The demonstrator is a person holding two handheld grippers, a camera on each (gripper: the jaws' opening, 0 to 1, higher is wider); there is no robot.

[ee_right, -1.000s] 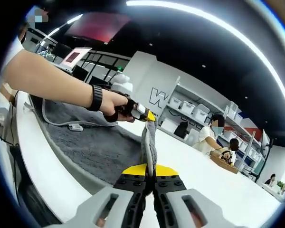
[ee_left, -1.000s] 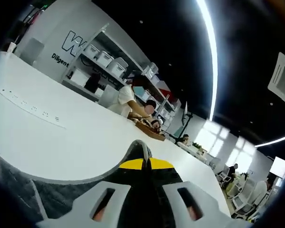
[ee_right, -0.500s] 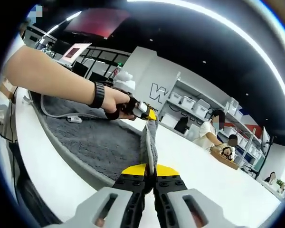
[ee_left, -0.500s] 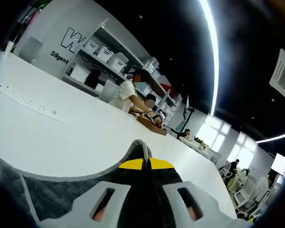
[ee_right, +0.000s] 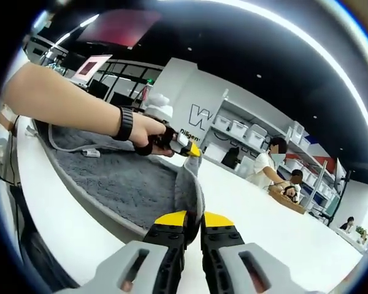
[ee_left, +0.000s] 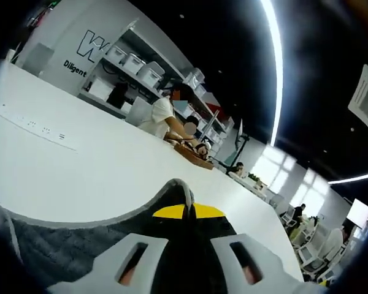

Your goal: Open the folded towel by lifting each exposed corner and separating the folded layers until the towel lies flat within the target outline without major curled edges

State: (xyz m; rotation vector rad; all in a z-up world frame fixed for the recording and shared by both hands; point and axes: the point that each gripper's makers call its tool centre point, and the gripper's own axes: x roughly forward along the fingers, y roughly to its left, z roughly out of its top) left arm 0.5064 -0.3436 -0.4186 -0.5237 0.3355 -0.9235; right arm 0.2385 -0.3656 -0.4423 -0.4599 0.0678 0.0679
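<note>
Pinching raised edge of dark grey fluffy towel [ee_right: 129, 184], right hand-held gripper [ee_right: 193, 219] has yellow-tipped jaws pressed together on fabric. Left hand-held gripper [ee_left: 185, 211] likewise clamps towel edge [ee_left: 172, 193] between closed yellow tips; in right gripper view it sits further along same edge [ee_right: 193, 150], held by person's hand [ee_right: 148, 135] wearing black wristband. Towel spread on white table [ee_left: 80, 171], edge lifted between both grippers.
</note>
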